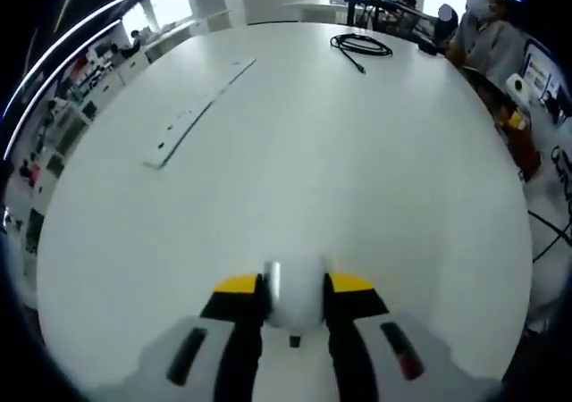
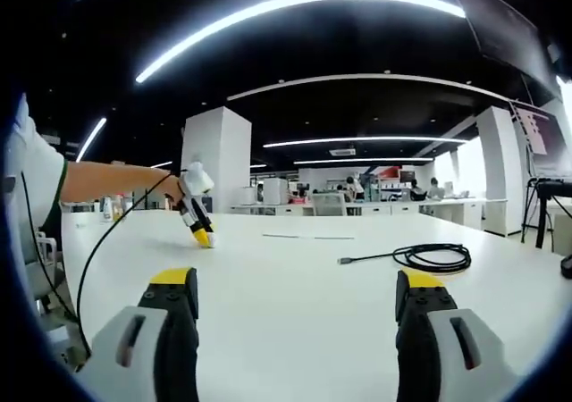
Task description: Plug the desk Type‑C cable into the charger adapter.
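My left gripper (image 1: pixel 295 286) is shut on a white charger adapter (image 1: pixel 295 305), held between its yellow-tipped jaws just above the white table (image 1: pixel 304 179). The black Type-C cable (image 1: pixel 362 45) lies coiled at the table's far end, one plug end trailing toward me. In the right gripper view the same cable (image 2: pixel 438 257) lies ahead to the right, its plug end (image 2: pixel 344 261) pointing left. My right gripper (image 2: pixel 297 281) is open, with nothing between its jaws. The left gripper (image 2: pixel 200 225) shows at the left, tips down near the tabletop, held by a person's arm.
A long white power strip (image 1: pixel 197 112) lies on the table's left part; it shows as a thin line (image 2: pixel 308 237) in the right gripper view. A person (image 1: pixel 487 27) sits past the far right edge among desks. A thin black wire (image 2: pixel 98 250) hangs at the left.
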